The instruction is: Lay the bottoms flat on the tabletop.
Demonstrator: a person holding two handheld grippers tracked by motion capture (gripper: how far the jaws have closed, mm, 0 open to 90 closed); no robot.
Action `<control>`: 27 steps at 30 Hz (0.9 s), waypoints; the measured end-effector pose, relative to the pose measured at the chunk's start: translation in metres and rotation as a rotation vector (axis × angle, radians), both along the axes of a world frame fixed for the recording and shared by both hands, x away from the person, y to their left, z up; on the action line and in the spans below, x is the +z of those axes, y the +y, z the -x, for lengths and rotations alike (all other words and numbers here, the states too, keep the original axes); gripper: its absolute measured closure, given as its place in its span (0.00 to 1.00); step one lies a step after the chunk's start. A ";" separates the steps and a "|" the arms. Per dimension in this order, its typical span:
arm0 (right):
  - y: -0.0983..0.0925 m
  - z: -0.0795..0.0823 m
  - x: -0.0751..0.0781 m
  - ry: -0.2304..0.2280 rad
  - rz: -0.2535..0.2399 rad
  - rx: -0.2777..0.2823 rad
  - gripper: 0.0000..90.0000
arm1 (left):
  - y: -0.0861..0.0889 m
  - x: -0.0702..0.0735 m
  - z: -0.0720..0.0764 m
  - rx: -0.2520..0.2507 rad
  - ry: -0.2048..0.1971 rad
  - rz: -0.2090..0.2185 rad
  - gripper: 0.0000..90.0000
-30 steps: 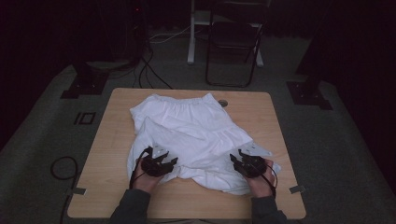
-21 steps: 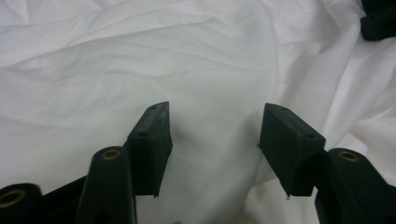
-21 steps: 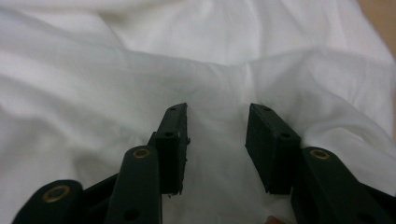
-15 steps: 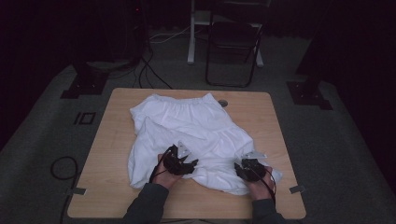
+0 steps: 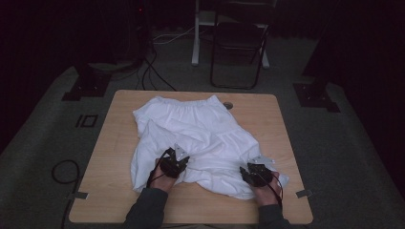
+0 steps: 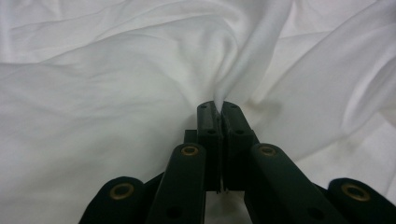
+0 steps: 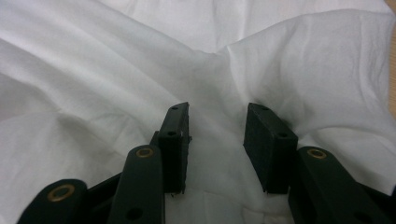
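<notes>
A white garment [image 5: 200, 129] with a gathered waistband lies rumpled across the wooden table [image 5: 119, 157]. My left gripper [image 5: 177, 155] sits on its near left part; its jaws have just been closing and are now shut on a raised fold of the white cloth [image 6: 233, 70], pinched at the left gripper's tips [image 6: 218, 106]. My right gripper [image 5: 259, 164] rests low on the garment's near right corner. The right gripper [image 7: 217, 123] has narrowed a little but stays open, with flat white cloth [image 7: 116, 60] beneath and between the jaws, not pinched.
A person's forearms come in over the table's near edge. A small round hole [image 5: 228, 105] lies in the tabletop behind the garment. A dark folding chair [image 5: 239, 47] and floor cables [image 5: 62, 171] stand beyond and beside the table. Bare wood [image 7: 392, 70] shows right of the cloth.
The left gripper slid rightward from the garment's left edge onto the cloth and closed on a fold. The right gripper sank a little onto the cloth's near right corner.
</notes>
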State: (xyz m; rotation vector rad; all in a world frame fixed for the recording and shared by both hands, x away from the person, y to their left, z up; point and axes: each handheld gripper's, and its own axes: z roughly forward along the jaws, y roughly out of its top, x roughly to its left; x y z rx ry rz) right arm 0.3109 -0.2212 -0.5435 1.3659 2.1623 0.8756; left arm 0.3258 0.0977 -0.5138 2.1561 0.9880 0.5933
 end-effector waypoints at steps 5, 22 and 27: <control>0.000 0.000 0.000 0.002 0.001 0.002 0.67 | 0.035 0.003 0.013 0.060 -0.003 0.010 0.98; -0.001 -0.001 0.000 0.001 0.002 0.001 0.70 | 0.161 -0.005 0.062 0.351 0.045 0.008 0.98; -0.001 -0.001 0.000 -0.001 0.003 0.001 0.70 | 0.160 0.002 0.063 0.348 0.021 0.027 0.80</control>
